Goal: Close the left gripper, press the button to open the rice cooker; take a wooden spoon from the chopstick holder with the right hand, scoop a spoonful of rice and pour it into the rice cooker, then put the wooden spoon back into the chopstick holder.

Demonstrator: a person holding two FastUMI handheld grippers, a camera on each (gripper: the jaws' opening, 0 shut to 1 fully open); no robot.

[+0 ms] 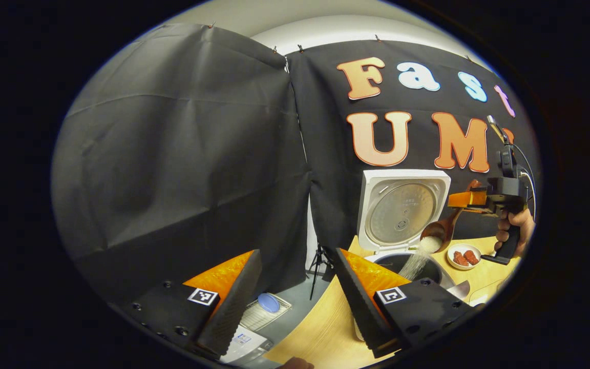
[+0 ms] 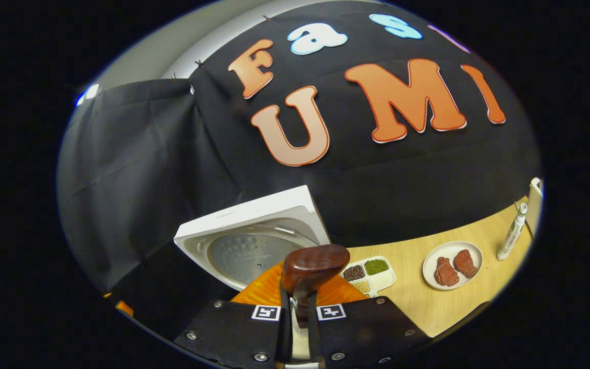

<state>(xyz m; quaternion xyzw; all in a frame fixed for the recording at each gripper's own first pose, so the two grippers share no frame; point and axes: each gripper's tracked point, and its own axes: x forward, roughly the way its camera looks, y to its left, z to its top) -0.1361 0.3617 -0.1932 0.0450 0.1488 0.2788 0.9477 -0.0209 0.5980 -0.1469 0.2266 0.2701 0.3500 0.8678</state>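
The white rice cooker (image 1: 402,177) stands on the wooden table with its lid up and its pot (image 1: 436,269) exposed. Farther off in the left gripper view, a hand holds my right gripper (image 1: 461,200) above the pot, shut on a wooden spoon (image 1: 441,230). The spoon tilts down and white rice (image 1: 418,259) streams from it into the pot. My left gripper (image 1: 295,307) is open and holds nothing, low at the table's near edge. In the right gripper view, my right gripper (image 2: 300,302) clamps the spoon's brown handle (image 2: 313,264), and the raised lid (image 2: 254,241) lies just beyond.
A plate of red meat pieces (image 1: 464,256) (image 2: 451,266) sits right of the cooker. A divided dish of beans (image 2: 369,274) lies near it, and a white tube (image 2: 512,230) stands farther right. A tripod (image 1: 318,261) and a blue-lidded box (image 1: 268,302) are on the floor left of the table.
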